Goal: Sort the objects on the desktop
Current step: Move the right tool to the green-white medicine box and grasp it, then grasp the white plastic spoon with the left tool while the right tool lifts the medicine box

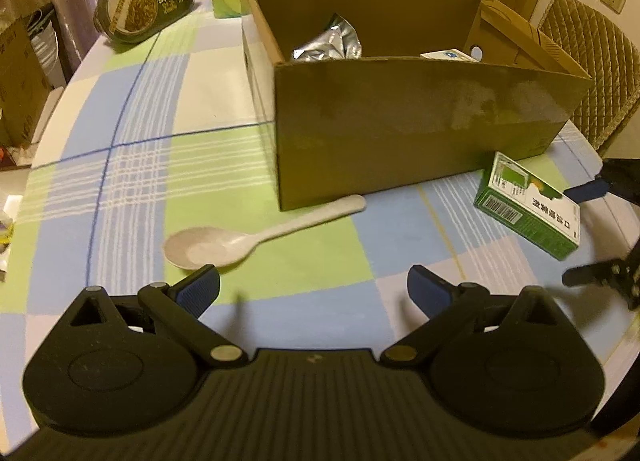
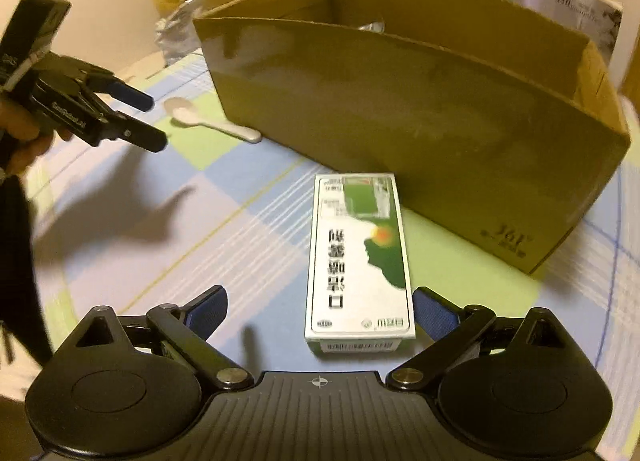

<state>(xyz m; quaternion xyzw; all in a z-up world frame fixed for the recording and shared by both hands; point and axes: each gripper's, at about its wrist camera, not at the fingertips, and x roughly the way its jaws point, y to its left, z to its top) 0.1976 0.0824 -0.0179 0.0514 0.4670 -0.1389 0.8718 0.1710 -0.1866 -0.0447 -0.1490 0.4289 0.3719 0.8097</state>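
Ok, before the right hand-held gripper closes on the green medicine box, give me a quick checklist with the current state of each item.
1. Right hand-held gripper open: ok, fingers spread wide.
2. Green medicine box between its fingers: ok, though it sits nearer the right finger.
3. Medicine box free of the cardboard box: ok, a gap shows between them.
4. Left hand-held gripper out of the way: ok, it hovers open near the spoon, empty.
5. Room in the cardboard box: ok, a foil pouch and a small white box inside, floor space left.
6. Firm contact height: cannot tell.
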